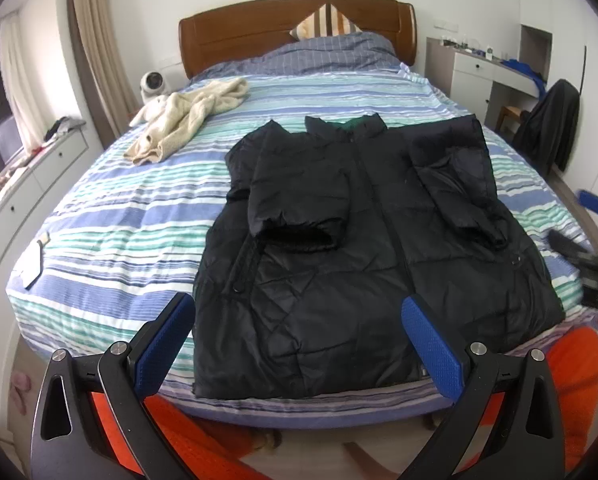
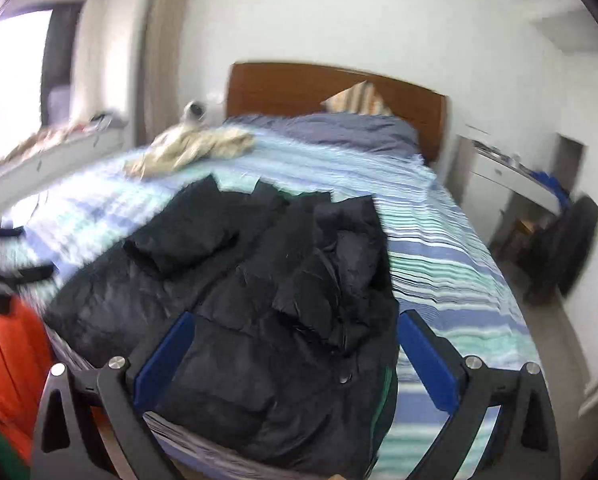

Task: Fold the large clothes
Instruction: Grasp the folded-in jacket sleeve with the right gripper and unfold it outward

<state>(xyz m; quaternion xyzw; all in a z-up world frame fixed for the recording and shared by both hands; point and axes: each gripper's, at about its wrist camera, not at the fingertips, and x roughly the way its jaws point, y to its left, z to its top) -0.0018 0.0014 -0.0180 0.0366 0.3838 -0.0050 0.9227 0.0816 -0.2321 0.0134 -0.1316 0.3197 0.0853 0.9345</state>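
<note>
A black puffer jacket (image 1: 351, 240) lies front-up on the striped bed (image 1: 119, 220), collar toward the headboard, both sleeves folded in over the chest. My left gripper (image 1: 299, 316) is open and empty, held above the jacket's hem at the bed's foot. In the blurred right wrist view the jacket (image 2: 259, 300) fills the lower middle. My right gripper (image 2: 295, 332) is open and empty, over the jacket's right lower part. The right gripper also shows at the right edge of the left wrist view (image 1: 595, 268), blurred.
A cream garment (image 1: 187, 120) lies crumpled at the bed's far left. Folded blue bedding (image 1: 331, 56) and a striped pillow (image 1: 325, 20) sit by the wooden headboard. A white dresser (image 1: 483, 72) and a chair draped in dark cloth (image 1: 551, 124) stand right. Orange clothing (image 1: 571, 380) is below.
</note>
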